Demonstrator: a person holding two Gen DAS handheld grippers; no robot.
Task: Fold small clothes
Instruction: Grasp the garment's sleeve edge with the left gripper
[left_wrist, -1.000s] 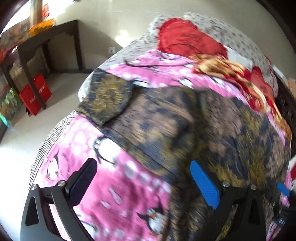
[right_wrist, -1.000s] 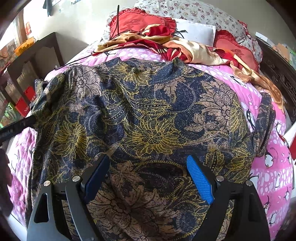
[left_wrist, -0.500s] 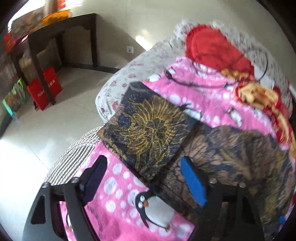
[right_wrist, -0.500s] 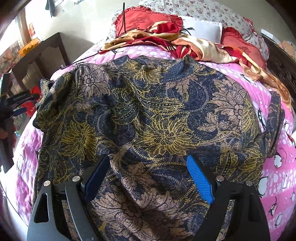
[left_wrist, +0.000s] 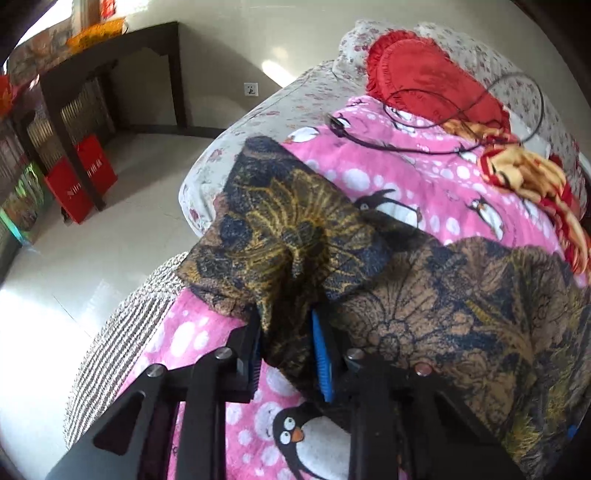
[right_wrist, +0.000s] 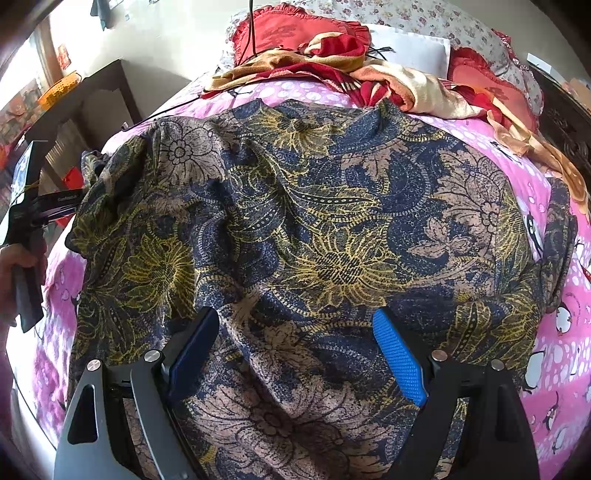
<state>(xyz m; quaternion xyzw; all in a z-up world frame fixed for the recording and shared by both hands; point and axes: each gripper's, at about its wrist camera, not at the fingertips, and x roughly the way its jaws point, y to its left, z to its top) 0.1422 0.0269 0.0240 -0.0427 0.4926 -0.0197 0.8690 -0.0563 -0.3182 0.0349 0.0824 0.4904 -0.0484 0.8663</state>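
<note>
Bed (right_wrist: 561, 373): your patterned shirt (right_wrist: 314, 229) lies spread flat, no fold made yet; sleeves, sides and halving all left. Your left tool (left_wrist: 286, 347) has just been closing and pinches the sleeve (left_wrist: 280, 236). Your right tool (right_wrist: 295, 354) hangs wide open above the hem, empty.

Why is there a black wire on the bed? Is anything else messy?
A thin black cable loops loose across the pink penguin blanket and red cushion. A red-and-gold cloth also lies crumpled there.
</note>
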